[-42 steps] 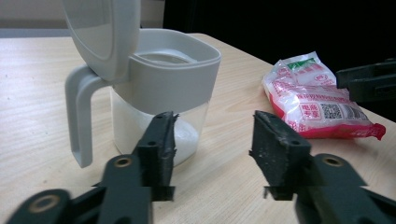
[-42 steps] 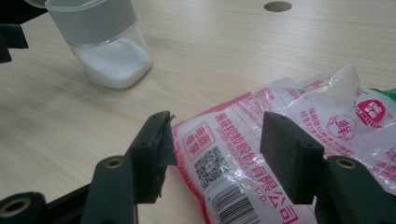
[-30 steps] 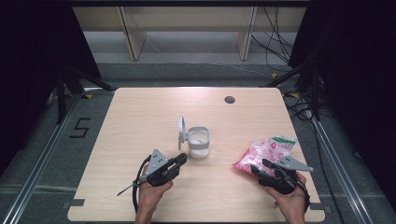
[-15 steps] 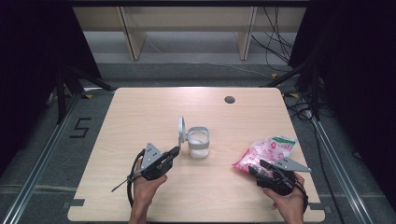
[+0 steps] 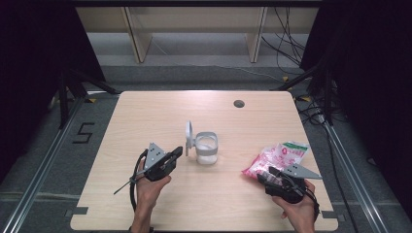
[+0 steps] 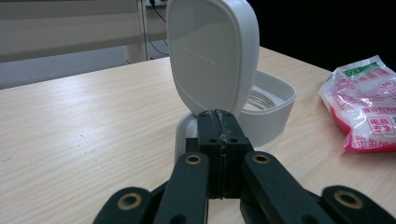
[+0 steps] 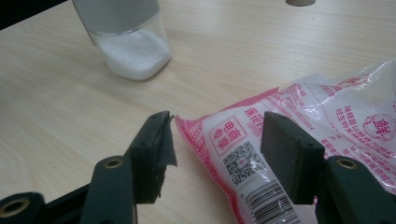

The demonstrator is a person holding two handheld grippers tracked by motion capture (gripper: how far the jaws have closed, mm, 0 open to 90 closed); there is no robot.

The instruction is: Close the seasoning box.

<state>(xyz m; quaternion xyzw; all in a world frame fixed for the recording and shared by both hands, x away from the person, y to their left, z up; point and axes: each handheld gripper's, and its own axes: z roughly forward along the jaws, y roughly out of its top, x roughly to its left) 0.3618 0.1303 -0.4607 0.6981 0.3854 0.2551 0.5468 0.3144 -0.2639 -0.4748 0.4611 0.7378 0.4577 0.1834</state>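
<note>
Container: a small clear jar with a white plastic collar (image 5: 206, 148) stands upright near the middle of the pale wooden table (image 5: 145, 111); it serves as the landmark below.
Lid: the white rounded hinged lid (image 5: 188, 138) is flipped up, standing on edge on the jar's left side in the high view; in the left gripper view its flat inner face (image 6: 210, 53) faces the camera.
Contents of jar: white granules (image 7: 135, 53) fill the lower part of the clear body, seen in the right gripper view; the mouth is open.
Bag: a pink-and-white printed plastic bag (image 5: 277, 158) lies flat on the table, well to the right of the jar; it is sealed, and red printing, a square code and a barcode (image 7: 275, 205) show on its near end.
Left gripper: the black two-jaw left gripper (image 5: 176, 152) sits just left of the jar, pointing at the lid hinge; its jaws are pressed together with nothing between them, and whether the tips touch the jar I cannot tell.
Right gripper: the black two-jaw right gripper (image 5: 269, 173) is at the bag's near left corner, well right of the jar; its jaws stand part-way apart, straddling the bag's end, pads not pressing on it.
Dark round hole (image 5: 238, 103): in the tabletop, beyond the jar toward the far right.
</note>
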